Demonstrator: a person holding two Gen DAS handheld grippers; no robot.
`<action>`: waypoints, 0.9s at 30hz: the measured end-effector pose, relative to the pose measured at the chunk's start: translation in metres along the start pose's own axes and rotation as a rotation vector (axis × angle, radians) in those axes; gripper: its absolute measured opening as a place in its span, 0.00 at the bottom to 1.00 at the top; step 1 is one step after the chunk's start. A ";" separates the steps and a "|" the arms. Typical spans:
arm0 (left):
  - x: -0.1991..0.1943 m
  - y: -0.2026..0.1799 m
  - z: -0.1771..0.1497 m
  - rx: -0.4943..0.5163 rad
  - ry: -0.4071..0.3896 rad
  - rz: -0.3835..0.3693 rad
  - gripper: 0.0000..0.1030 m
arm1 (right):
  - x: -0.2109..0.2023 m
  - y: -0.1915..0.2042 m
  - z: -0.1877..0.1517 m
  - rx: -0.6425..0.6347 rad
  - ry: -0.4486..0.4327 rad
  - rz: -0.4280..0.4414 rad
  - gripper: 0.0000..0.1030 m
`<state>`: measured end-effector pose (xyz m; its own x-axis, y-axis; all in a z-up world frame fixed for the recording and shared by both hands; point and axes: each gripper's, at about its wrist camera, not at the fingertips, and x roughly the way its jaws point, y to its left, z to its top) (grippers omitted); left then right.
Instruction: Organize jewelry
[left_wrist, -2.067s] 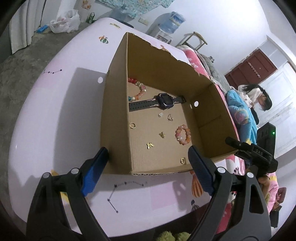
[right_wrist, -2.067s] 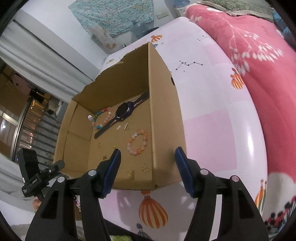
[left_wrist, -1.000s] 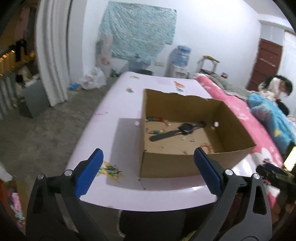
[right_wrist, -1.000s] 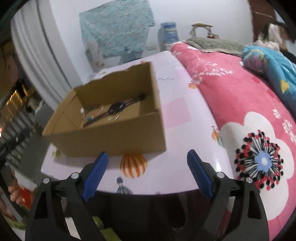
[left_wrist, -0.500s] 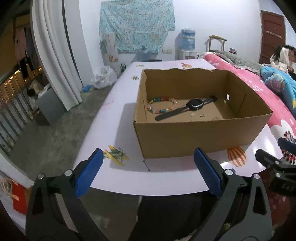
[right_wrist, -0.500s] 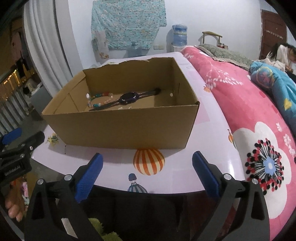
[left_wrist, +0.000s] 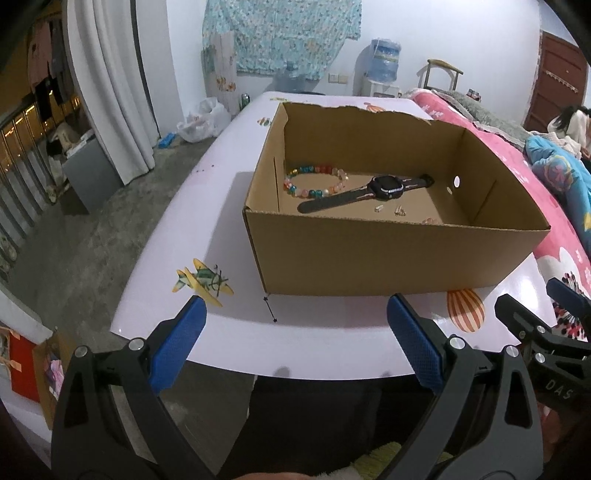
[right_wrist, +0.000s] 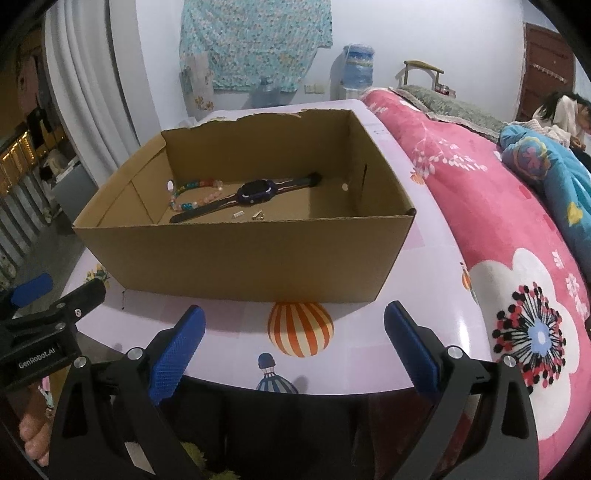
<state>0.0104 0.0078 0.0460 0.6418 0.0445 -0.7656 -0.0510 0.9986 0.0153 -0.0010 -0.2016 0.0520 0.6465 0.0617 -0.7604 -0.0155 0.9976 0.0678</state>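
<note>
Our left gripper (left_wrist: 295, 336) is a black frame of flat arms with triangular cut-outs, ending in two blue pads (left_wrist: 177, 350) with a fine cross-hatched grip. Round silver screws (left_wrist: 136, 344) sit at the pivots of each arm. Our right gripper (right_wrist: 293, 338) is built the same way: black arms, blue textured pads, silver screw heads. From the right wrist view we can read white lettering, "GenRobot.AI", on the black body of the left one. In the left wrist view, the right one's body shows white letters reading "DAS".
</note>
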 end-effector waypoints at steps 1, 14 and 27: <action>0.002 0.000 0.000 0.000 0.006 0.001 0.92 | 0.000 0.000 0.000 -0.001 0.002 0.001 0.92; 0.006 0.000 0.001 -0.001 0.024 0.005 0.92 | 0.000 -0.002 0.000 0.015 0.008 -0.005 0.92; 0.006 0.002 0.003 -0.003 0.038 0.028 0.92 | 0.000 -0.001 0.001 0.016 0.017 -0.011 0.92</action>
<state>0.0162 0.0099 0.0430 0.6104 0.0717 -0.7889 -0.0711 0.9968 0.0356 -0.0004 -0.2031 0.0521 0.6338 0.0518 -0.7718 0.0038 0.9975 0.0701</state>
